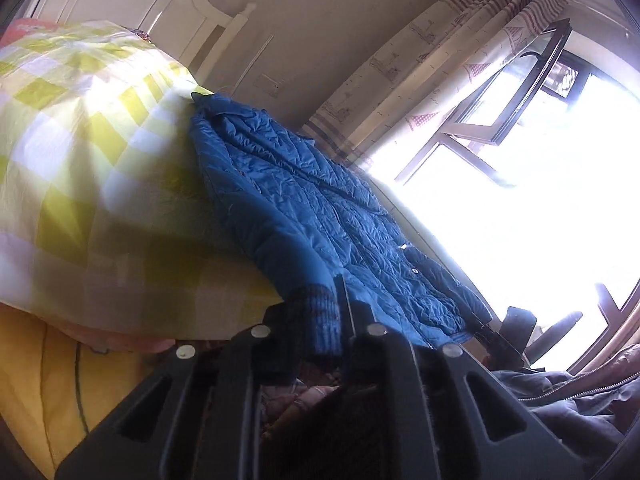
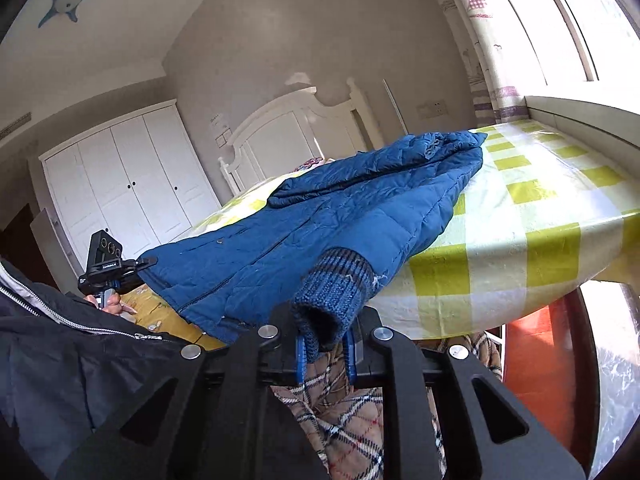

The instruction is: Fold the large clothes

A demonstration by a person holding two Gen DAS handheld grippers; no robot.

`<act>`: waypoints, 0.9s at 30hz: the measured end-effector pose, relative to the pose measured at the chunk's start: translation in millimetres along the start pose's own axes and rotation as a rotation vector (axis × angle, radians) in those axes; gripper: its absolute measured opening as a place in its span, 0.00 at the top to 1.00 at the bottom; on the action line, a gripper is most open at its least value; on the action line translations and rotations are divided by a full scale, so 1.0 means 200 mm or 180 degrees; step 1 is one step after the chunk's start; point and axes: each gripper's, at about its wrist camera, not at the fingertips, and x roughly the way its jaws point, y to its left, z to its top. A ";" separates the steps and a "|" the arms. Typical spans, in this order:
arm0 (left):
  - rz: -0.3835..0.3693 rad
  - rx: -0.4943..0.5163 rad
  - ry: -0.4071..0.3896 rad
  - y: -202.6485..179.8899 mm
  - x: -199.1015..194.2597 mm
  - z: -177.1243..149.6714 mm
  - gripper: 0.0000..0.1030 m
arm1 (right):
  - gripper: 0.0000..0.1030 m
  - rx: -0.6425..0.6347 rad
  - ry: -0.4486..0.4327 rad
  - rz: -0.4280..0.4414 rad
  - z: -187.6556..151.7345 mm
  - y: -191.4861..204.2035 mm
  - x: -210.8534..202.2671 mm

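A blue quilted padded jacket lies spread across a bed covered with a yellow-green and white checked sheet, its hem end reaching the near edge of the bed and its collar end lying toward the white panelled headboard.

Right gripper: its blue-padded fingers stand on either side of the blue ribbed knit cuff of one sleeve, drawn in against the knit with a narrow gap between them. The cuff hangs over the bed edge into the jaws, its dark open mouth facing the camera.

Left gripper: it grips the other ribbed knit cuff, dark blue with darker bands, the cuff filling the space between the fingers. The fingers are in shadow, so the exact gap cannot be judged, but the cuff sits pinched between them. In the right wrist view the left gripper's body is visible at the far side of the jacket's hem, held by a bare hand.

The two cuffs are held at the near edge of the bed, well apart, with the jacket's body between them.

Surroundings: a white three-door wardrobe stands against the wall beside the headboard. A striped and printed curtain hangs beside a bright open window. The person wears a dark zipped jacket and plaid-patterned trousers.
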 end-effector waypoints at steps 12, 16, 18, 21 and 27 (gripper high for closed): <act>-0.0679 0.0082 -0.0608 -0.20 -0.05 0.52 0.85 | 0.84 -0.0442 -0.0681 -0.0029 0.73 0.21 0.08; -0.0537 -0.0005 -0.0655 -0.19 0.29 0.99 0.85 | 0.84 -0.0175 -0.0562 -0.0283 1.15 0.02 0.44; -0.0316 -0.0189 -0.0615 -0.11 0.51 1.18 0.85 | 0.84 0.0074 -0.0405 -0.0505 1.30 -0.16 0.66; 0.0160 -0.0420 -0.0480 0.07 0.86 1.38 0.76 | 0.84 0.0562 -0.0119 -0.0829 1.39 -0.49 1.00; 0.0876 -0.0956 -0.0122 0.54 1.24 1.40 0.17 | 0.37 0.0917 0.0145 -0.1032 1.26 -0.79 1.24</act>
